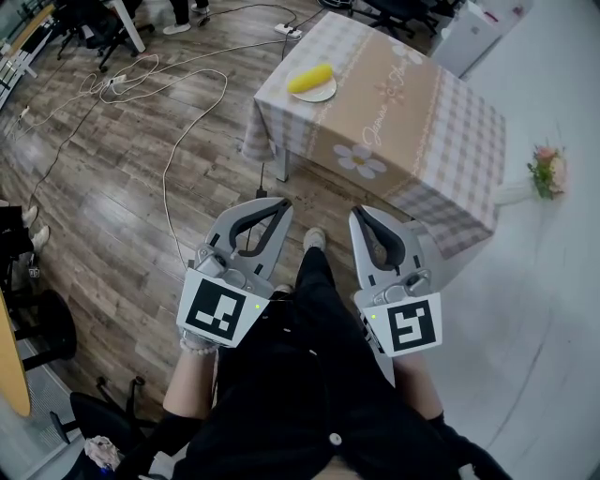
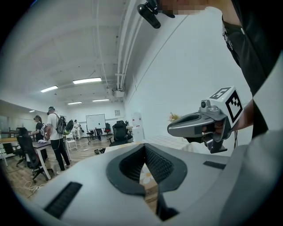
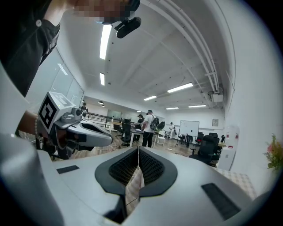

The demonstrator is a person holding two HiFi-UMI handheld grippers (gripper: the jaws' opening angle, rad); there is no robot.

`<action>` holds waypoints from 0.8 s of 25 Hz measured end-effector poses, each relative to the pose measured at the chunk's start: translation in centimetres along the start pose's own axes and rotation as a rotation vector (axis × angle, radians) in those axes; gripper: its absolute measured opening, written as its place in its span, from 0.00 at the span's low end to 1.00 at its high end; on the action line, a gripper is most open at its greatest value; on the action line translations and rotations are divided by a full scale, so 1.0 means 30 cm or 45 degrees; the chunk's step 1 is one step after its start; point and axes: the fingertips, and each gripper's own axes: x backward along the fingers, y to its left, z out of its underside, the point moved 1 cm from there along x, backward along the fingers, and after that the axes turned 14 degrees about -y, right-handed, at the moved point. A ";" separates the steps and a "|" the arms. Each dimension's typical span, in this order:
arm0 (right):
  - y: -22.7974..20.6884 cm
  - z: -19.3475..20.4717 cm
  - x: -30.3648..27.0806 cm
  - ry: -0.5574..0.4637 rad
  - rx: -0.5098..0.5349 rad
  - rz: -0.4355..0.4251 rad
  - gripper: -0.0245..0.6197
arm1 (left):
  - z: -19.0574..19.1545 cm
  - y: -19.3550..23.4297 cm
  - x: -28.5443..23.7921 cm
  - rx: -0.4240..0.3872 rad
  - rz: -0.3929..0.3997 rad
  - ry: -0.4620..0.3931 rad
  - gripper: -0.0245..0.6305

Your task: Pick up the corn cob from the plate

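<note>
In the head view a yellow corn cob (image 1: 310,78) lies on a white plate (image 1: 322,93) at the far left corner of a table with a checked cloth (image 1: 412,112). Both grippers are held low, near the person's lap, well short of the table. My left gripper (image 1: 280,205) is shut with nothing in it; its tips meet in the left gripper view (image 2: 144,146). My right gripper (image 1: 360,215) is likewise shut and empty, tips together in the right gripper view (image 3: 138,148). Each gripper view shows the other gripper beside it. Neither gripper view shows the corn.
White cables (image 1: 169,141) and a power strip (image 1: 287,31) lie on the wooden floor left of the table. Office chairs (image 1: 94,28) stand at the far left. A flower bunch (image 1: 547,169) sits by the white wall on the right. People stand in the background (image 2: 55,132).
</note>
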 end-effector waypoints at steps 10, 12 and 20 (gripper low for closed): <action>-0.049 0.022 -0.086 -0.010 -0.003 -0.036 0.10 | 0.013 0.063 -0.068 -0.005 -0.021 0.003 0.06; -0.067 0.026 -0.104 -0.010 -0.009 -0.035 0.10 | 0.014 0.078 -0.089 -0.009 -0.020 0.003 0.06; -0.145 0.058 -0.180 -0.006 -0.021 -0.060 0.10 | 0.030 0.127 -0.181 -0.015 -0.031 0.010 0.06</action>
